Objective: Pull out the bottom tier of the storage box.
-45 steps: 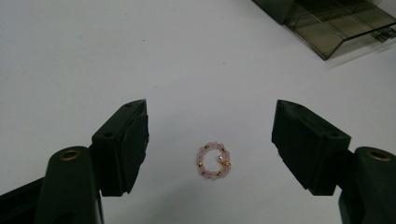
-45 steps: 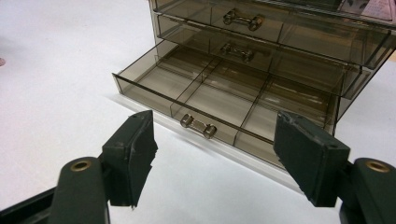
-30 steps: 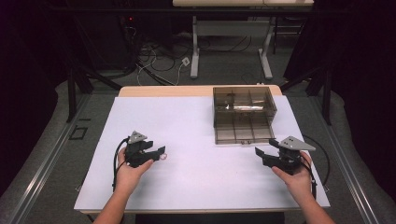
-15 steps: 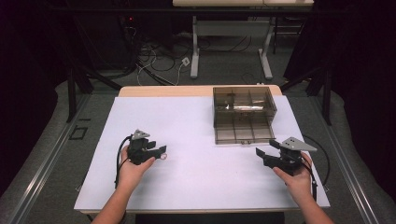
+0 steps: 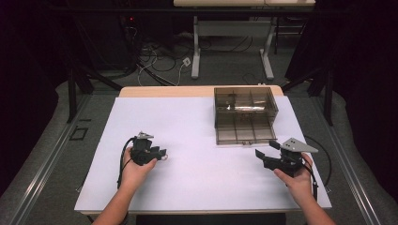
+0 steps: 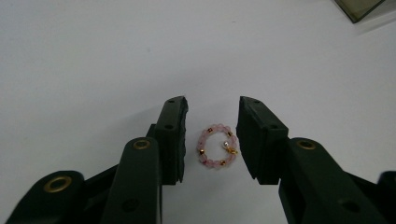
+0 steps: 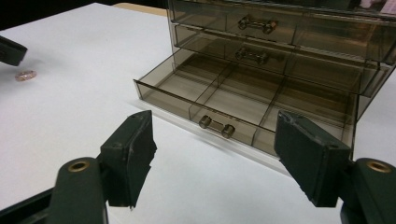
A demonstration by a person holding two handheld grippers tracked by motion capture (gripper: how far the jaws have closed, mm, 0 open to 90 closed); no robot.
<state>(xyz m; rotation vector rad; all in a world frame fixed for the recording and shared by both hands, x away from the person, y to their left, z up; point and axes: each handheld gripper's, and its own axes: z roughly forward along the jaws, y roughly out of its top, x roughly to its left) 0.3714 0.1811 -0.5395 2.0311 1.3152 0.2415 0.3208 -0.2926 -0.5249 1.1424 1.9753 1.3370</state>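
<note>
**Left claw narrows around a bead bracelet**

Since a second ago the left claw [image 6: 212, 140] has shifted only slightly on the desk [image 5: 202, 136], and its jaws have just been closing, with a small bracelet [image 6: 217, 146] lying between them. The right claw [image 7: 215, 158] sits where it was, at the same width.

That bracelet is a little ring of pale pink beads, broken up by a few gold-coloured spacer beads, with a tiny gold and white charm on its right side. It lies flat on the white desk surface.

In the left gripper view the two black jaws stand on either side of the ring, partly drawn in. A sliver of white shows between the left pad and the beads, while the right pad sits just beside the charm; whether that pad touches yet I cannot tell. Nothing is pinched so far. The ring lies roughly midway along the pads, a touch closer to the right one.

From the high view, the left claw [image 5: 159, 152] rests low over the left half of the desk, well apart from the smoky clear drawer box [image 5: 244, 110] at the far right.

The right claw is wide apart and holds nothing, facing the box's pulled-out bottom drawer [image 7: 243, 105].
</note>
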